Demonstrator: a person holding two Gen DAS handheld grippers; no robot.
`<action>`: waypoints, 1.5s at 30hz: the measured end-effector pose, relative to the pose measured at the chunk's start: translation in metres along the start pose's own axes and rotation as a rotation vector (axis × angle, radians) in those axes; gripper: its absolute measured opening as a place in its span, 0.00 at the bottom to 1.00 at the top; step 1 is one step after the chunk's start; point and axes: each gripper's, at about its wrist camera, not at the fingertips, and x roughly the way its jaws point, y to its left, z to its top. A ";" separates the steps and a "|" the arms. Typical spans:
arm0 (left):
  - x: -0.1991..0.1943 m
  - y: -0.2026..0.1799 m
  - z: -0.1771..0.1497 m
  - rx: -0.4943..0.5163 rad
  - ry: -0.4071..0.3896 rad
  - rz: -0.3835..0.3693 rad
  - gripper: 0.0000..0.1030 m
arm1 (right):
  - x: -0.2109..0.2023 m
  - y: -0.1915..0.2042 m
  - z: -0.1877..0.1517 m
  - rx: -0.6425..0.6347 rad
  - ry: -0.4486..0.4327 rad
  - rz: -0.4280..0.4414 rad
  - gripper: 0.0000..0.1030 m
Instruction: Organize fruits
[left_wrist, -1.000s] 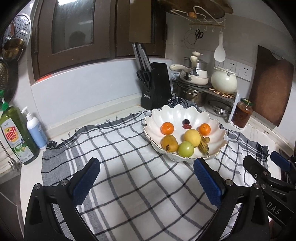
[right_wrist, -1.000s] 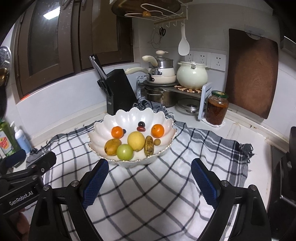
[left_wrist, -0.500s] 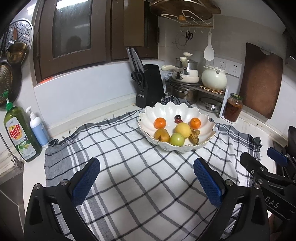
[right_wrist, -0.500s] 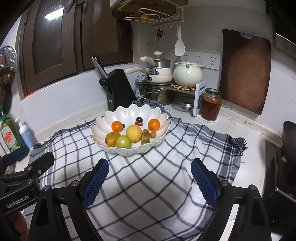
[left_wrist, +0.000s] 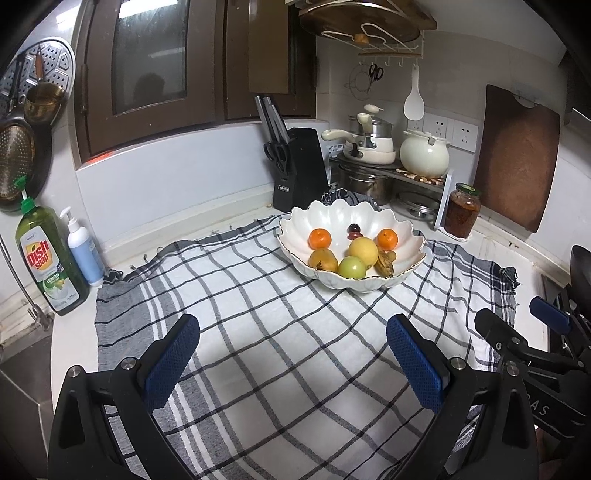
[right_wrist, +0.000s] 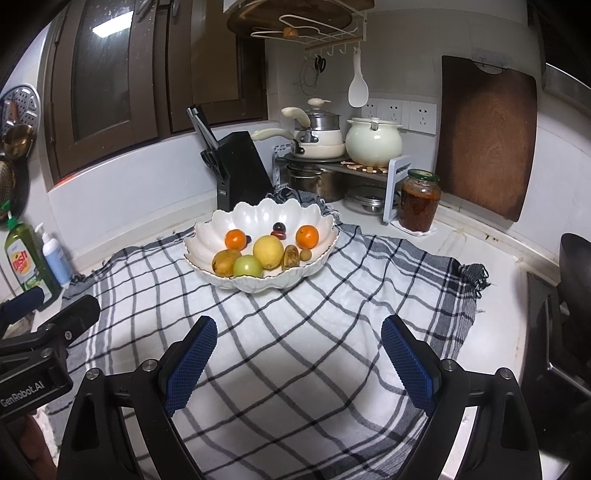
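Observation:
A white scalloped bowl (left_wrist: 295, 229) (right_wrist: 207, 240) stands on a checked cloth (left_wrist: 258, 332) (right_wrist: 314, 332). In it lie two oranges (left_wrist: 320, 238) (right_wrist: 307, 236), a yellow lemon (left_wrist: 363, 251) (right_wrist: 268, 252), a green apple (left_wrist: 352, 267) (right_wrist: 248, 266), a brownish pear (left_wrist: 323, 260) (right_wrist: 224, 262), a small spotted banana (left_wrist: 384, 263) (right_wrist: 290, 257) and dark plums (left_wrist: 354, 231) (right_wrist: 279, 229). My left gripper (left_wrist: 293, 362) is open and empty, well short of the bowl. My right gripper (right_wrist: 299, 363) is open and empty too, and also shows at the right edge of the left wrist view (left_wrist: 517, 332).
A black knife block (left_wrist: 301, 170), stacked pots on a rack (left_wrist: 373, 158), a jar (left_wrist: 461, 216) and a wooden cutting board (left_wrist: 517, 155) line the back. A dish soap bottle (left_wrist: 48, 266) and a pump bottle (left_wrist: 85, 251) stand at the left by the sink. A dark pan (right_wrist: 576, 258) sits right.
Both grippers have drawn back from the bowl, which now looks smaller and farther. Both stay open and empty. The fruits have not moved.

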 end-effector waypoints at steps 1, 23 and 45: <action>0.000 0.000 0.000 0.000 0.000 -0.001 1.00 | 0.000 0.000 0.000 0.000 0.000 0.002 0.89; -0.004 0.000 0.000 0.002 0.003 0.001 1.00 | -0.002 -0.003 0.003 0.005 -0.005 0.001 0.89; 0.000 0.001 -0.001 0.007 0.019 0.000 1.00 | 0.000 -0.006 0.003 0.006 -0.004 0.003 0.89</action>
